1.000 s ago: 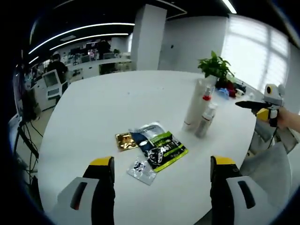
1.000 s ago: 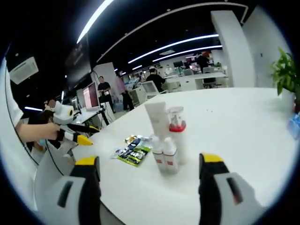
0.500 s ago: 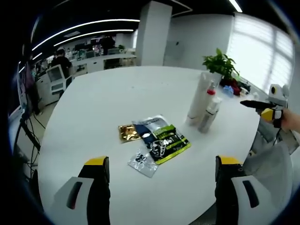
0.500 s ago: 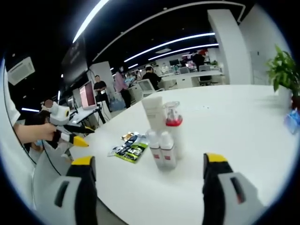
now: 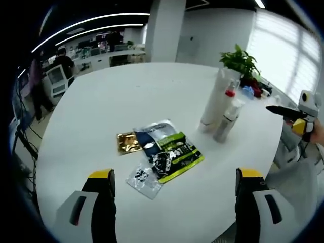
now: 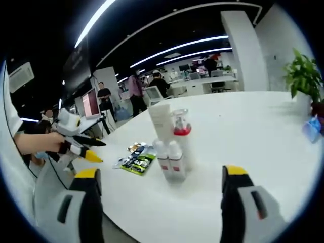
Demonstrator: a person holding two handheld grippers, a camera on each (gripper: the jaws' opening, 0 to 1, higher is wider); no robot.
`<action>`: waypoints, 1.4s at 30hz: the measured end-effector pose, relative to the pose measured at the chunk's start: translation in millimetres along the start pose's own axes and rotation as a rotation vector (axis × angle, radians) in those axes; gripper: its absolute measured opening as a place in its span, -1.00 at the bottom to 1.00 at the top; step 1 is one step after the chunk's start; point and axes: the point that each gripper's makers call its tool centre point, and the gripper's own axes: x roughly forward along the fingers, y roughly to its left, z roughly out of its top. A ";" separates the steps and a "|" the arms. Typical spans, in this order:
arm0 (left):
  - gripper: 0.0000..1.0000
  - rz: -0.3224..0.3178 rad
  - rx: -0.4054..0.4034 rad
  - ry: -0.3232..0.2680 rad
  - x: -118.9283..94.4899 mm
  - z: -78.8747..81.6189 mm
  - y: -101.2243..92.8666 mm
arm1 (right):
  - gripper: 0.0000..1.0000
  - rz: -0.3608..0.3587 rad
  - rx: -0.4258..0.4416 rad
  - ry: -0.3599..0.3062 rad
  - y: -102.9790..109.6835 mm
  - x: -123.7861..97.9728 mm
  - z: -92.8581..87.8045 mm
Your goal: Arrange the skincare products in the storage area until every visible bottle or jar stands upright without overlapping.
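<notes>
Stood upright in a tight cluster on the white table (image 5: pixel 101 101): a tall white tube (image 6: pixel 161 121), a red-collared pump bottle (image 6: pixel 180 136) and two small bottles (image 6: pixel 168 162) touching in front of it, at about 12 o'clock ahead of the right gripper (image 6: pixel 161 202), with flat sachets (image 5: pixel 162 152) lying near 12 o'clock ahead of the left gripper (image 5: pixel 172 202). Judged risky, that closeness: easily toppled into each other by a careless nudge, and the thin sachets easily slid rather than lifted. Seen from the right gripper view, two front bottles, merged into one slim bottle (image 5: pixel 225 124) from the left gripper view, which alone laid the sachets out clearly; both sets of jaws spread wide and empty.
</notes>
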 end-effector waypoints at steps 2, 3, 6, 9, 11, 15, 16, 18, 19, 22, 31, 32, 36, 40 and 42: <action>0.94 0.002 0.001 0.016 7.5 0.1 -2.3 | 0.99 -0.007 0.004 -0.001 -1.1 -2.0 -1.5; 0.94 0.002 0.007 0.022 10.8 0.3 -3.5 | 0.99 -0.009 0.007 -0.001 -1.1 -2.9 -2.2; 0.94 0.010 0.018 0.046 22.9 1.5 -6.6 | 0.99 -0.018 0.016 0.000 -0.7 -6.1 -5.9; 0.94 0.023 0.023 0.062 37.1 4.5 -8.7 | 0.99 -0.025 0.024 0.001 0.4 -9.2 -8.9; 0.94 0.033 0.028 0.082 46.7 4.7 -10.0 | 0.99 -0.031 0.032 0.001 0.2 -11.6 -11.7; 0.94 0.059 0.028 0.114 63.5 4.2 -9.3 | 0.99 -0.046 0.047 0.000 -1.4 -16.6 -15.2; 0.94 0.065 0.025 0.118 65.1 4.0 -8.8 | 0.99 -0.051 0.050 -0.001 -2.1 -17.8 -16.0; 0.94 0.095 -0.005 0.131 72.3 3.0 -5.2 | 0.99 -0.062 0.059 -0.005 -4.1 -20.8 -17.5; 0.94 0.110 -0.027 0.139 76.7 2.3 -3.4 | 0.99 -0.068 0.064 -0.007 -5.6 -22.6 -18.4; 0.94 0.144 -0.053 0.164 86.6 -0.6 0.1 | 0.99 -0.082 0.076 -0.009 -8.3 -26.6 -21.7; 0.94 0.225 -0.116 0.206 106.2 -3.3 7.7 | 0.99 -0.117 0.104 -0.011 -13.2 -35.8 -28.0; 0.94 0.235 -0.129 0.213 108.3 -4.3 8.4 | 0.98 -0.119 0.106 -0.012 -13.5 -36.2 -28.4; 0.94 0.269 -0.137 0.233 115.1 -6.1 8.2 | 0.98 -0.127 0.112 -0.013 -14.7 -37.7 -29.4; 0.94 0.313 -0.159 0.257 118.3 -9.1 10.8 | 0.98 -0.133 0.117 -0.014 -15.8 -38.9 -30.3; 0.94 0.326 -0.174 0.266 120.0 -11.5 11.9 | 0.98 -0.136 0.119 -0.016 -16.1 -40.1 -30.5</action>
